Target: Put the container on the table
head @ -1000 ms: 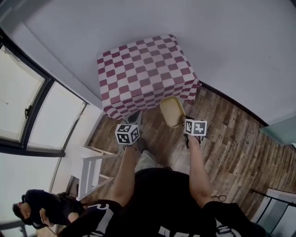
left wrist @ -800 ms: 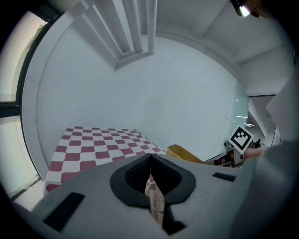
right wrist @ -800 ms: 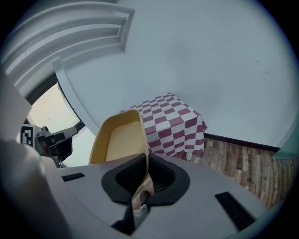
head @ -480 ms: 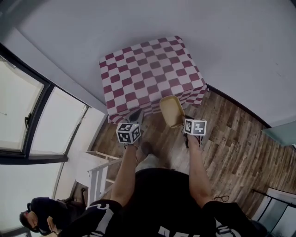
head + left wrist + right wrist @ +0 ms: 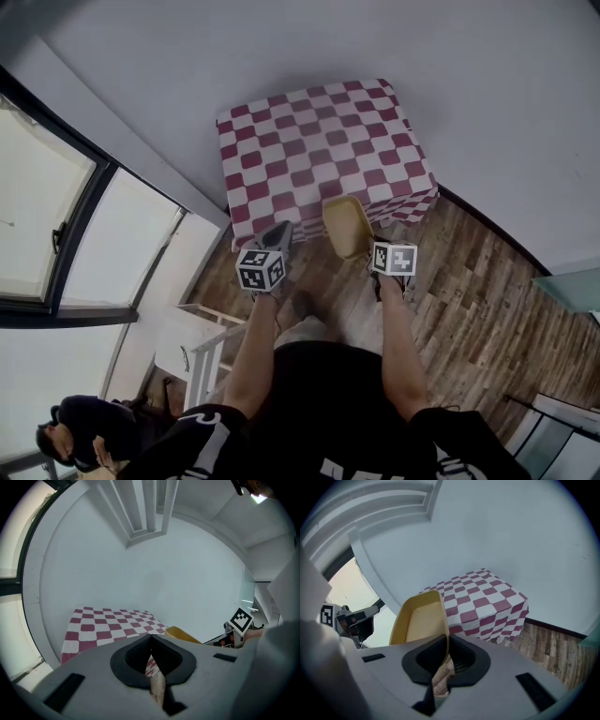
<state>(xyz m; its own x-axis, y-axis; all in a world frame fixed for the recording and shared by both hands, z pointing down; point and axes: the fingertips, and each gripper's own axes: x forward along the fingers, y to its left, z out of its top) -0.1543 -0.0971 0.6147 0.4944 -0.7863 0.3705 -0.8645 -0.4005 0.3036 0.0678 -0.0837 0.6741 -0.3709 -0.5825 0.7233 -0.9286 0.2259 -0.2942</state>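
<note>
- The right gripper (image 5: 446, 645) is clamping its jaws on the near wall of the yellow container (image 5: 419, 618), pinching the thin rim between the pads.
- The left gripper (image 5: 151, 644) is carrying nothing. Its jaws are pressing together with no gap, and it is hovering just left of the container in the head view.
- The container is hanging in the air at the centre of the head view, tilted, with its hollow showing. Its far end is overlapping the near edge of the desk (image 5: 319, 141) in the picture, and it is resting on nothing.
- As a judgement, the pick-up is done and the carry is nearing its end. Lowering the container onto the checkered cloth and letting go are what is left.
- Nothing is showing on the cloth, so the whole top is offering room. The cloth is draping over the near edge, and the container's base needs to clear that edge.
- The wall (image 5: 441, 66) is closing in behind the desk at the top of the frame. The wooden floor (image 5: 478, 291) is lying open at the right, while a white stand (image 5: 202, 342) is crowding the lower left.
</note>
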